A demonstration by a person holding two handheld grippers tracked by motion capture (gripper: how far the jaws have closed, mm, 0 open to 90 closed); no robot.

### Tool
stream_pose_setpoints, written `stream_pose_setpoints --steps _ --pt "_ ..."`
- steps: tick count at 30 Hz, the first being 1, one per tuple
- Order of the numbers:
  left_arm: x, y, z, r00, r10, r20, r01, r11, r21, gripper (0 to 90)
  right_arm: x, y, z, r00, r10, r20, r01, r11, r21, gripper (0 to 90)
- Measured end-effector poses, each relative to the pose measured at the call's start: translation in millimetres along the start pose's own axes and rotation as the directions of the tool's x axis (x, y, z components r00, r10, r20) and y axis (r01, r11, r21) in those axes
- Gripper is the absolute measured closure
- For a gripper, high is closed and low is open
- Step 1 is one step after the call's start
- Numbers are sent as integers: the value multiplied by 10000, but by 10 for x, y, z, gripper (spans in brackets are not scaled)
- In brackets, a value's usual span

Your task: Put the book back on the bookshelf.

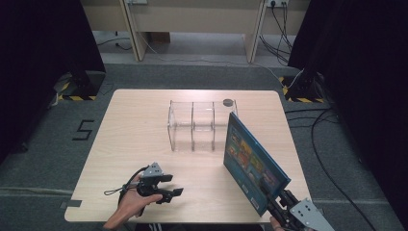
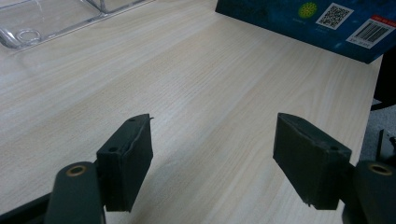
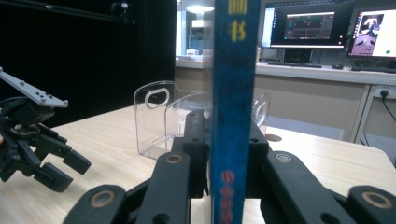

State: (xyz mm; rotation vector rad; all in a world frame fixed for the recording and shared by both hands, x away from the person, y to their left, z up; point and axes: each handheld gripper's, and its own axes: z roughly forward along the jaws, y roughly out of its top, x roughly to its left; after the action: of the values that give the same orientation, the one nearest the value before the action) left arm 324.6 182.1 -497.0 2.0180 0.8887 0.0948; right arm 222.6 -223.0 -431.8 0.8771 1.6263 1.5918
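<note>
High view, right gripper [image 1: 270,202]: was seen at the table's [image 1: 144,144] near right corner, clamped on the lower edge of a blue book [image 1: 252,161].
High view, book: was held upright and tilted, rising up and away from the jaws, with its far edge just beside the right end of the clear rack [image 1: 192,126].
High view, left gripper [image 1: 171,185]: was held low over the near left of the table, well apart from the book, jaws apart and empty.
Left gripper view, jaws: were parted with only bare wood between them; the book [image 2: 327,23] lay ahead to the right, the rack [image 2: 56,18] ahead to the left.
Right gripper view, book [image 3: 232,93]: was pinched spine-on between both pads, standing straight up from them.
Right gripper view, rack [image 3: 156,119]: stood beyond the jaws, behind the book.
Right gripper view, left gripper [image 3: 65,170]: was seen off to the left, open.
</note>
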Motion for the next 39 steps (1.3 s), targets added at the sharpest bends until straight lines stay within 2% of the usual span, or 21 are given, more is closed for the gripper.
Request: stream_pose_setpoints --steps 6,13,16,23,26,32,35,36,39 --pt "3 -13 30 10000 -25 95 23 9998 197 274 -22 9 147 9994 110 -331 -108 9999 70 751" --pt "-4 -19 33 9998 34 180 -39 9996 280 274 -48 29 187 9992 223 -342 -221 9997 60 800" --pt "0 -20 50 9998 38 179 -44 9993 381 274 -109 19 216 9975 553 -438 -555 9985 -31 798" --pt "-2 -27 61 9998 63 203 -72 9990 441 274 -167 32 295 9960 633 -636 -657 9971 -372 784" --pt "-6 -32 59 9997 134 227 -146 9984 543 274 -156 45 317 9976 403 -557 -420 9987 -299 802" --pt "3 -36 64 9997 128 202 -140 9982 589 274 -163 48 314 9971 511 -565 -530 9981 -317 812" --pt "18 -52 82 9998 152 126 -162 9967 795 271 -194 43 319 9946 841 -614 -866 9954 -401 814" --pt "26 -83 108 9995 313 -54 -304 9923 1197 266 -216 44 322 9943 887 -589 -912 9950 -410 817" --pt "31 -92 107 9992 395 -80 -383 9924 1167 265 -244 47 327 9919 1119 -599 -1143 9927 -383 817"
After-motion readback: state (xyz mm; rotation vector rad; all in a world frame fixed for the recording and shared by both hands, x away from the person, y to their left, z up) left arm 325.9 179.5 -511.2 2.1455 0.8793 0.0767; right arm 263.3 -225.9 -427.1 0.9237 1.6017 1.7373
